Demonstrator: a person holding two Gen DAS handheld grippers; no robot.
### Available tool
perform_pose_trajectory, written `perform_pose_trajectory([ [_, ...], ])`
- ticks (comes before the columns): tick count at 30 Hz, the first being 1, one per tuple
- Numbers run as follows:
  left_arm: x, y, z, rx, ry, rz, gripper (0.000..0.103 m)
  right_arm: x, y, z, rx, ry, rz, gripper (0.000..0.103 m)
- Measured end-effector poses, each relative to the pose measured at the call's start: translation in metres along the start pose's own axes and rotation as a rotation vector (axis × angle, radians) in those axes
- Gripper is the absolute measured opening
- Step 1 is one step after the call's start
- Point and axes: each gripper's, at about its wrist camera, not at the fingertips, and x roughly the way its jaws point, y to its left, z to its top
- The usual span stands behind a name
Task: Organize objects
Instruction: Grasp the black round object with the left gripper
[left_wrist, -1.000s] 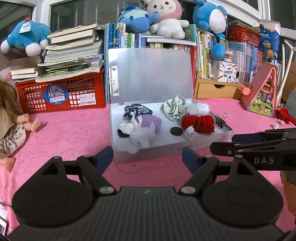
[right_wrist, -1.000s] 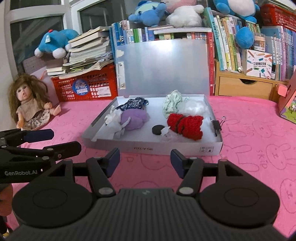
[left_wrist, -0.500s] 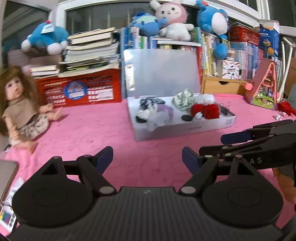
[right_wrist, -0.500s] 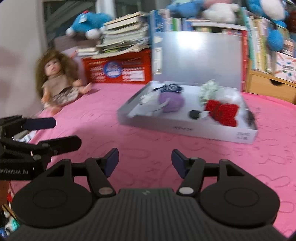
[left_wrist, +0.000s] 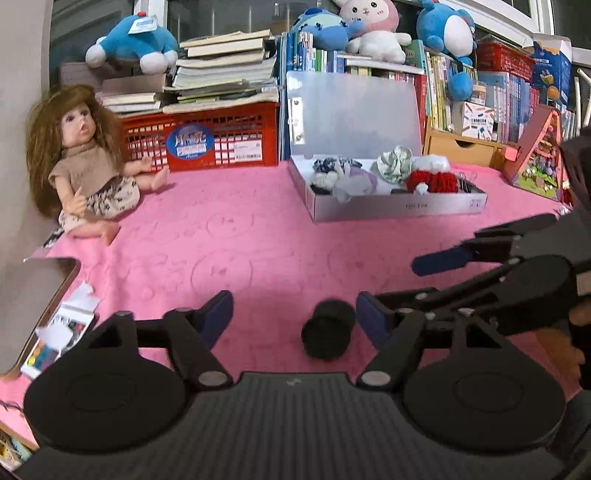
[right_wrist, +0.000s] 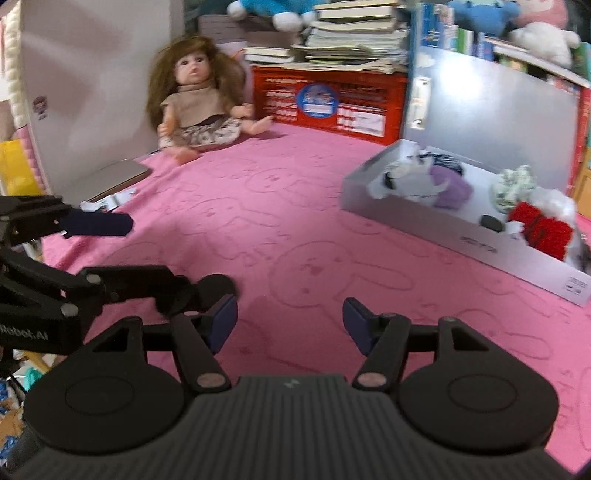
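Observation:
A small black fuzzy hair tie lies on the pink cloth between the fingers of my left gripper. It sits close to the right finger; the jaws are closing and neither pad presses on it. In the right wrist view the left gripper comes in from the left, with the dark hair tie at its lower finger. My right gripper stands open over bare cloth with nothing between its fingers. The open white box of hair ties stands farther back on the right.
A doll sits at the back left against the wall. A red basket under stacked books, a row of books and plush toys line the back. A toy house stands at the far right. Papers and a board lie at the left edge.
Both grippers drew back from the box toward the near left, so the box looks smaller and the doll came into view. The black hair tie appeared between the left fingers, which narrowed.

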Motion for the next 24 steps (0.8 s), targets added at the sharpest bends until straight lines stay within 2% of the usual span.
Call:
perform_pose_trajectory([
  [6,0.000,0.007,-0.015,-0.015,0.040,-0.013,0.057,0.008,0.011,0.001,-0.052,0.011,0.063,0.067],
  [17,0.000,0.018,-0.023,-0.036,0.045,-0.028,0.057,0.023,0.027,0.008,-0.121,0.016,0.099,0.065],
  [21,-0.001,0.018,-0.025,-0.038,0.040,-0.038,0.057,0.027,0.029,0.012,-0.115,0.017,0.126,0.037],
  [24,0.000,0.018,-0.026,-0.036,0.036,-0.044,0.057,0.026,0.029,0.012,-0.107,0.009,0.127,0.036],
])
